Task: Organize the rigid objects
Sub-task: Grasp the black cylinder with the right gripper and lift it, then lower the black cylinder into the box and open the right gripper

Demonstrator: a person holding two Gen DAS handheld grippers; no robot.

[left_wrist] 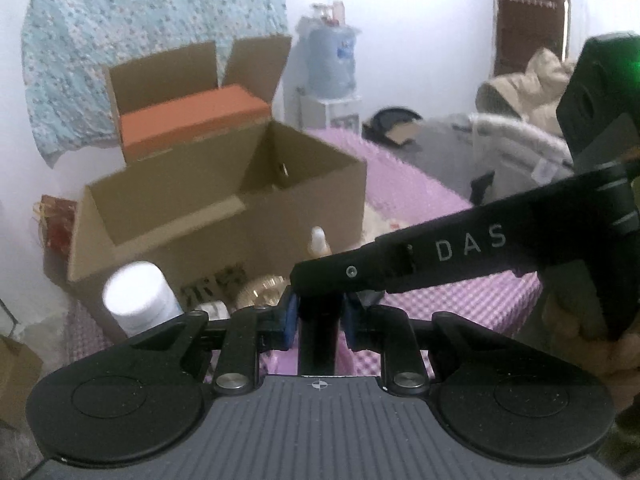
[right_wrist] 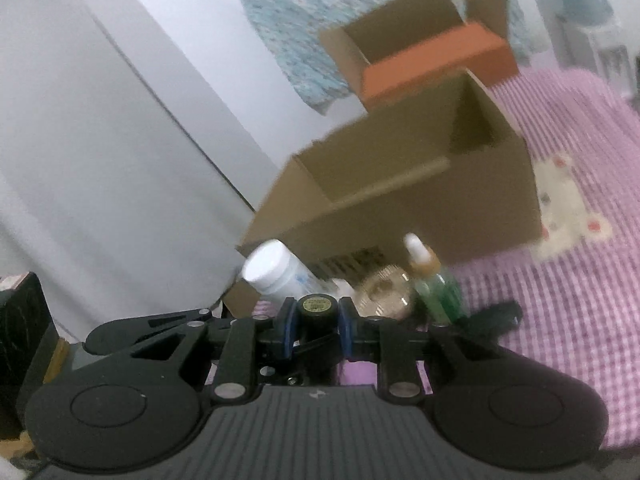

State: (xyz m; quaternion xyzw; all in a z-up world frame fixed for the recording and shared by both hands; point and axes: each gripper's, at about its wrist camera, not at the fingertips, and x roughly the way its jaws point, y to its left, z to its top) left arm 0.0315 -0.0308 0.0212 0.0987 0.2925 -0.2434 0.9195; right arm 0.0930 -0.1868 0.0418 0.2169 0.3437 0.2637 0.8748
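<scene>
Left gripper (left_wrist: 318, 312): blue pads (left_wrist: 291, 316) clamped on a black upright object (left_wrist: 318, 336), flat-sided, at 6 o'clock of the left wrist view.

Right gripper (right_wrist: 318, 326): blue pads (right_wrist: 289, 330) closed on a small dark cylindrical object (right_wrist: 318, 310) with a round label on its top end, at 6 o'clock of the right wrist view. Seen also in the left wrist view, reaching in from 3 o'clock, lettered "DAS", tip just above the left gripper's pads.

Open cardboard box (left_wrist: 224, 216): at 12 o'clock of the left gripper, flaps up, on the purple checked cloth (left_wrist: 420, 196). Interior mostly in shadow; contents hard to tell.

Second cardboard box (left_wrist: 168, 80): at 11 o'clock behind the first, holding an orange box (left_wrist: 192, 120).

White bottle (left_wrist: 140, 300): at 10 o'clock of the left gripper, in front of the near box.

Gold round lid (left_wrist: 262, 292): just beyond the left pads, blurred, possibly a jar top.

Green dropper bottle (right_wrist: 434, 280): white tip, amber collar, at 1 o'clock of the right gripper, beside the gold lid.

Water jug (left_wrist: 332, 60): at 12 o'clock, against the wall.

Floral fabric (left_wrist: 132, 20): hanging at 11 o'clock.
</scene>
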